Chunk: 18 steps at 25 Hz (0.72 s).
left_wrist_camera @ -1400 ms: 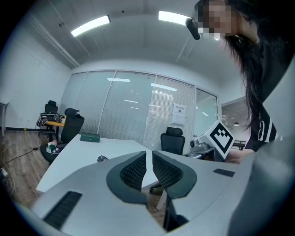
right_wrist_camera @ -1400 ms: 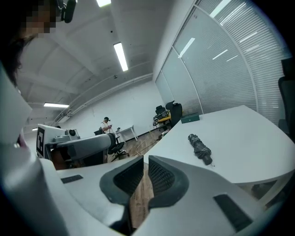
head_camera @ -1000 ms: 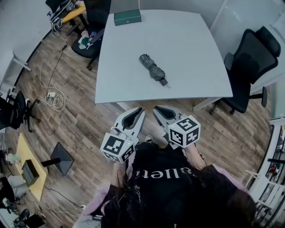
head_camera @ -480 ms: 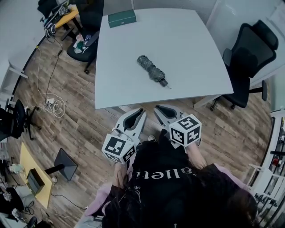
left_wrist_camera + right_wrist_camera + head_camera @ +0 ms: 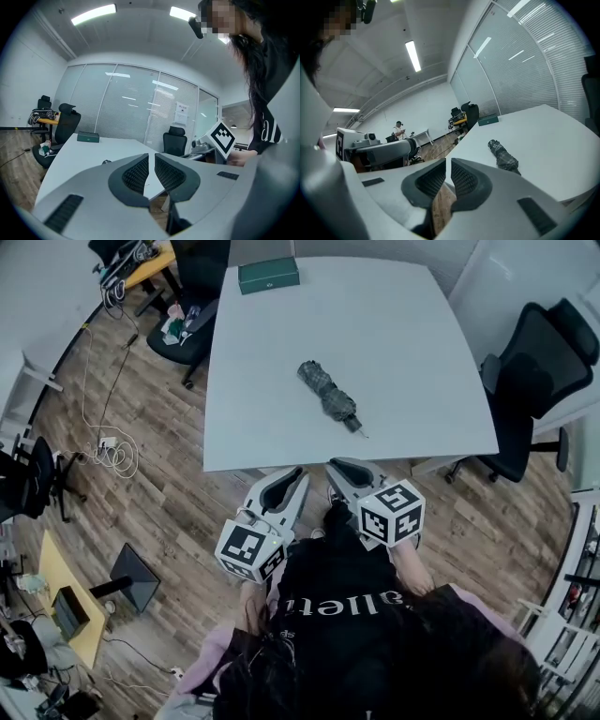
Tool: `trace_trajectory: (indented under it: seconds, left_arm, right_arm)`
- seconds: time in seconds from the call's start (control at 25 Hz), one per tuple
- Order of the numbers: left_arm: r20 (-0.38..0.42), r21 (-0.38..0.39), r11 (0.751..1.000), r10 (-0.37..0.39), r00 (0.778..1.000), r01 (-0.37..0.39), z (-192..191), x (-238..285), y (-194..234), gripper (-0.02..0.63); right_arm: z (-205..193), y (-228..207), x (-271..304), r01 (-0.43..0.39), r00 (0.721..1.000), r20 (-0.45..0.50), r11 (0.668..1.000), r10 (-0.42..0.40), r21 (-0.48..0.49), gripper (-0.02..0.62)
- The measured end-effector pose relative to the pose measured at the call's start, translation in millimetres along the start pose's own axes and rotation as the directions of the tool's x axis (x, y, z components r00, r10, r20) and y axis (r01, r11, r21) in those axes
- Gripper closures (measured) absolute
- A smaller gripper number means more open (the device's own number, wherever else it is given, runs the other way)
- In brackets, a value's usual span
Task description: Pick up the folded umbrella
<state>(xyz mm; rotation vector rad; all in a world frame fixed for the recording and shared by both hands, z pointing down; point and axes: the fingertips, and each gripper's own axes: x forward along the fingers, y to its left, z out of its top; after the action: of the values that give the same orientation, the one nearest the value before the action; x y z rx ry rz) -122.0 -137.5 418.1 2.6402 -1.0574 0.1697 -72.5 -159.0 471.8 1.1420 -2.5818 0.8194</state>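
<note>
The folded umbrella (image 5: 328,397), grey check cloth with a dark handle end, lies slantwise in the middle of the white table (image 5: 412,352). It also shows in the right gripper view (image 5: 502,154), ahead and to the right of the jaws. Both grippers hover side by side over the wooden floor, just short of the table's near edge. My left gripper (image 5: 292,474) is shut with nothing between its pads (image 5: 136,173). My right gripper (image 5: 339,467) is shut and empty too (image 5: 448,161). Neither touches the umbrella.
A green box (image 5: 268,275) sits at the table's far edge. A black office chair (image 5: 530,390) stands to the right, and another chair (image 5: 192,310) at the far left corner. Cables (image 5: 108,451) lie on the floor at left. Glass walls stand beyond the table.
Both grippers have edged forward together, and their tips now reach the table's near edge. Both stay shut, and the umbrella has not moved.
</note>
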Motion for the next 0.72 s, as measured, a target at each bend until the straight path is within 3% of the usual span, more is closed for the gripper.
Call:
trace_trajectory:
  seconds: [0.52, 0.72]
  left_arm:
    - [-0.02, -0.004, 0.998, 0.057, 0.998, -0.057, 16, 67, 42, 0.548]
    - [-0.033, -0.006, 0.995, 0.102, 0.994, -0.102, 20, 83, 58, 0.548]
  right_arm:
    - [39, -86, 49, 0.004, 0.999, -0.035, 0.999, -0.005, -0.039, 0.551]
    - [39, -120, 73, 0.005, 0.996, -0.092, 0.997, -0.013, -0.08, 0.551]
